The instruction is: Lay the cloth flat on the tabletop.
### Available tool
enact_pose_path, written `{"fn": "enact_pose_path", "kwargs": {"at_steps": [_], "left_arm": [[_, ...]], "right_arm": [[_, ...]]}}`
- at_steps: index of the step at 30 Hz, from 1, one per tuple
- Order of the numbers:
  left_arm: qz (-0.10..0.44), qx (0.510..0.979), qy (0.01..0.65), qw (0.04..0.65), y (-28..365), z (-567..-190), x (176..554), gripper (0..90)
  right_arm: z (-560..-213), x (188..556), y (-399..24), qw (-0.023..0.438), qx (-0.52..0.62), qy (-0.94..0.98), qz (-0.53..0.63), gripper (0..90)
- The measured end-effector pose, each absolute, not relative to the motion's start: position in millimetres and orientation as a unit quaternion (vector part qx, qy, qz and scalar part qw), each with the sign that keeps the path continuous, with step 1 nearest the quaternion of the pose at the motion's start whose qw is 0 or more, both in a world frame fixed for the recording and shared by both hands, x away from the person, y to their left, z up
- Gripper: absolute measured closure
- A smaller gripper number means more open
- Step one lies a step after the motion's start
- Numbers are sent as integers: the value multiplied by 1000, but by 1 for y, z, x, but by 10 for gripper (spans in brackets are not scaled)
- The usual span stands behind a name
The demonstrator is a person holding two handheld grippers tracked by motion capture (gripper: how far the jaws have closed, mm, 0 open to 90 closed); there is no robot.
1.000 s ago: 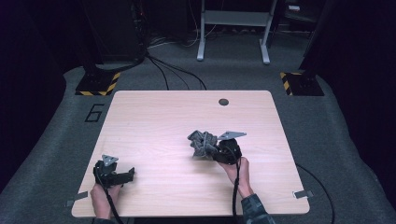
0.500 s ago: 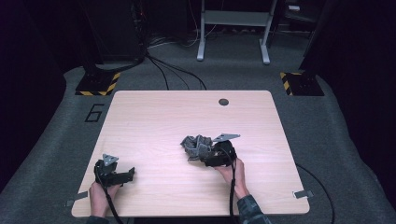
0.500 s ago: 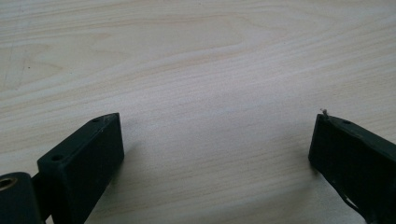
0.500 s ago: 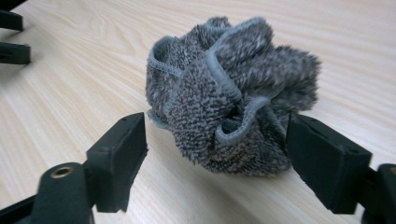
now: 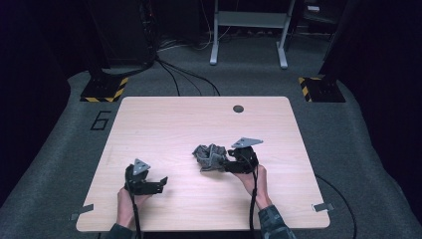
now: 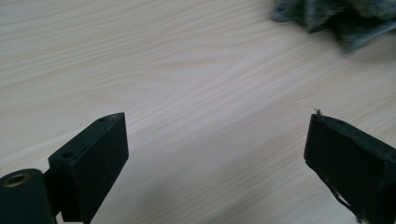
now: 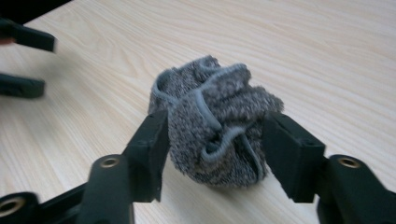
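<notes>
A: Where does the grey cloth (image 5: 209,157) sit?

B: Bunched into a lump on the table (image 5: 164,124), a little on the person's side of the middle. The right gripper (image 5: 228,163) comes at it from the cloth's right, and its jaws, which have just been closing, now stand one on each side of the lump and press its flanks.

A: And the left gripper (image 5: 161,183)?

B: Well to the left of the cloth, jaws wide with nothing but bare wood between them, though they have just narrowed a little.

A: How should this grab go?

B: I'd squeeze until the pile gives, biting through the folds rather than one loose edge cord (image 7: 205,109), then lift slowly. A shallow pinch would likely let the bundle unroll and drop.
</notes>
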State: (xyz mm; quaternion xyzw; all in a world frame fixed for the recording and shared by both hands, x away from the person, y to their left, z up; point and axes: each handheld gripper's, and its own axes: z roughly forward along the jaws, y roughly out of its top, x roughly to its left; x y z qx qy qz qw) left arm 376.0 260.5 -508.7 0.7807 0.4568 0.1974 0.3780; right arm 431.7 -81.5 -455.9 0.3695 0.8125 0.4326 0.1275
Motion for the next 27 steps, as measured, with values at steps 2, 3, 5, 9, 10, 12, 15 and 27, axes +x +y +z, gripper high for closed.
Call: {"fn": "enact_pose_path", "kwargs": {"at_steps": [2,3,5,9,10,12,15,27], "left_arm": [[193,785,449,380,253,-510,378,117],[180,796,429,386,239,-511,381,136],[174,809,411,383,225,-513,384,153],[161,825,378,389,199,-514,392,221],[161,825,378,389,199,-514,392,233],[155,832,358,394,182,-514,397,267],[152,839,348,391,166,-516,400,307],[171,844,337,381,144,-524,414,683]], "right_arm": [[-453,433,-78,133,362,817,429,492],[-452,433,-76,128,361,819,427,509],[-451,435,-72,130,358,824,420,546],[-452,439,-68,127,355,830,411,566],[-452,439,-68,127,355,830,411,566],[-454,441,-66,128,354,833,405,576],[-455,442,-65,127,358,833,403,589],[-458,442,-61,132,352,836,399,786]]}}
